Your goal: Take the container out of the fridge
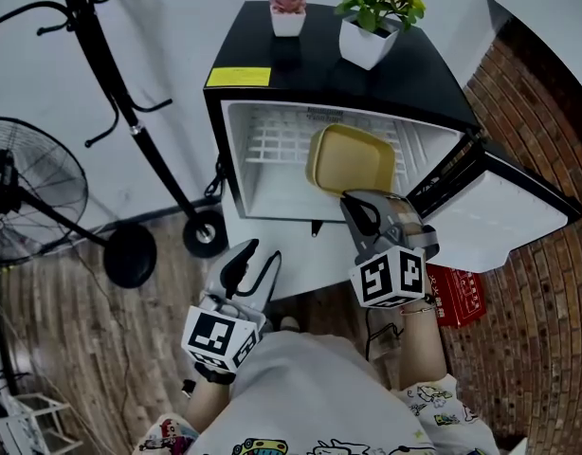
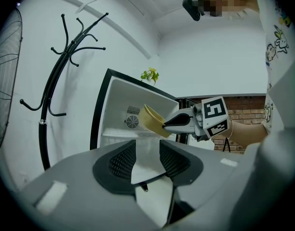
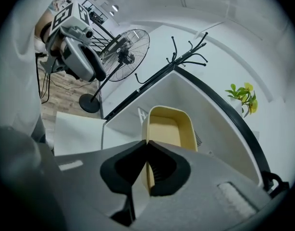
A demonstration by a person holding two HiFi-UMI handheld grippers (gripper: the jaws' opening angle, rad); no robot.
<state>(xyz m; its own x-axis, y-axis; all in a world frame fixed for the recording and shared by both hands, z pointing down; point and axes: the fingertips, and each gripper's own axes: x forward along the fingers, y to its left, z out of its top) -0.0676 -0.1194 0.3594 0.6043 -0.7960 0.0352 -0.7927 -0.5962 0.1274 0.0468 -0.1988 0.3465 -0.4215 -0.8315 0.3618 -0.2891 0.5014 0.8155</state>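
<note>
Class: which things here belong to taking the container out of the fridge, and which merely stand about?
Job: yellow container, fridge, right gripper clamped on its rim.
Standing about: coat rack, fan, pink potted plant, yellow potted plant, red box, empty left gripper.

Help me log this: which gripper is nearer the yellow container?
Right. The right gripper clamps the rim of the yellow container; the left gripper hangs apart at lower left, jaws open.
</note>
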